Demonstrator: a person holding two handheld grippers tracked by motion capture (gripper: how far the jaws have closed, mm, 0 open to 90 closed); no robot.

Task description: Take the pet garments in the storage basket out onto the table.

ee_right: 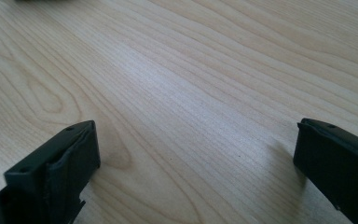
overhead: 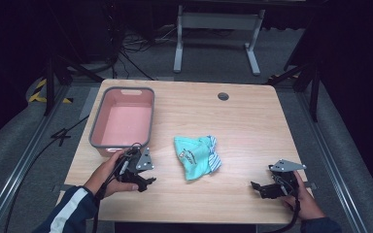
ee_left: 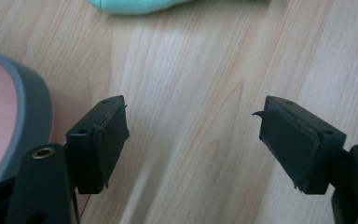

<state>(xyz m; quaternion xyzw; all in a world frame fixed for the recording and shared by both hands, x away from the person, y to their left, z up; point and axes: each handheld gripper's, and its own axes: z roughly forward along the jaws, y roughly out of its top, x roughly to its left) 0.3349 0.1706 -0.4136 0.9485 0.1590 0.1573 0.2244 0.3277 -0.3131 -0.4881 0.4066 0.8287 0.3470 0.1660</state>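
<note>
Pink basin (overhead: 123,121) at the wooden table's (overhead: 252,116) left, crumpled teal cloth (overhead: 195,154) mid-table between both tools, left gripper (overhead: 145,182) beside the basin, jaws wide and empty, right gripper (overhead: 258,187) likewise spread, holding nothing

Light wooden table (overhead: 252,121) — pink bin (overhead: 124,120) rear-left, crumpled teal cloth (overhead: 196,155) mid-table.

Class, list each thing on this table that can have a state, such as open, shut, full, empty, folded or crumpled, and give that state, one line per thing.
Left gripper: open, jaws wide apart, holding nothing, beside the basin.
Right gripper: open, jaws wide apart, holding nothing, over bare wood.
Pink basin: upright, empty, at the table's left side.
Turquoise cloth: crumpled in a loose heap, lying mid-table, untouched by either gripper.
</note>
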